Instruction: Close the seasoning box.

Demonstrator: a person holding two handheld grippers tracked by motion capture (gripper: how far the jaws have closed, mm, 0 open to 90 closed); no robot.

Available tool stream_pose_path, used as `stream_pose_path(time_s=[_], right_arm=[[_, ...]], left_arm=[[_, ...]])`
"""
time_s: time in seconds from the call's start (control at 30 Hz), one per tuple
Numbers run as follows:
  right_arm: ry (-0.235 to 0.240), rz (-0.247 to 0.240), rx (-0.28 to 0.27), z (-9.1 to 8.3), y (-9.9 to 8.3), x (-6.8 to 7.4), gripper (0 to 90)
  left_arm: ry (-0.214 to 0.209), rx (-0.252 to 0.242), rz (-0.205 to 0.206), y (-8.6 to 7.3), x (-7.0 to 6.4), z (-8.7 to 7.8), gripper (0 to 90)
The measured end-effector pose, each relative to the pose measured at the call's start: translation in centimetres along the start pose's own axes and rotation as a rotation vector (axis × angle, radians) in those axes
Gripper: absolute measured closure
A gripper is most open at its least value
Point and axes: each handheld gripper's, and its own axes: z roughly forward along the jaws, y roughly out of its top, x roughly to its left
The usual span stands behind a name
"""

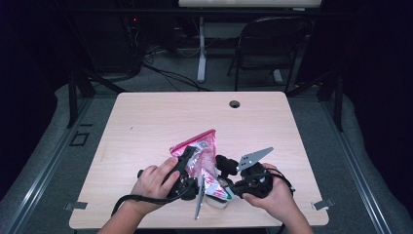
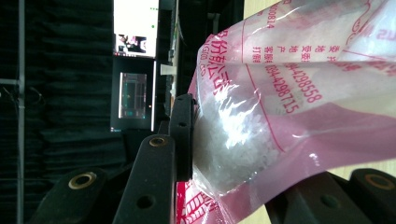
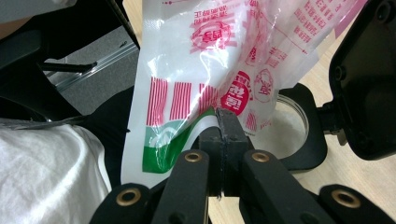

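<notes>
A clear and pink plastic bag of white rice is held tilted over the table's front edge, its printed end lowest. My left gripper clamps the rice-filled body of the bag between its wide-set jaws. My right gripper is shut on the bag's thin green and white lower edge; its fingertips are pressed together. Under the bag stands a round container with white contents, also visible in the high view.
The wooden table has a cable hole near its far edge. A folding chair and a desk leg stand on the floor beyond. Grey floor lies along both sides.
</notes>
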Motion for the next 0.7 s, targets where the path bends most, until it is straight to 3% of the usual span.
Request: stream_pose_path(time_s=[0.7], right_arm=[[-0.004,0.0,-0.037,0.2,0.3,0.3,90.0]], left_arm=[[-0.065,0.029,-0.118,-1.8,-0.5,0.4,72.9]])
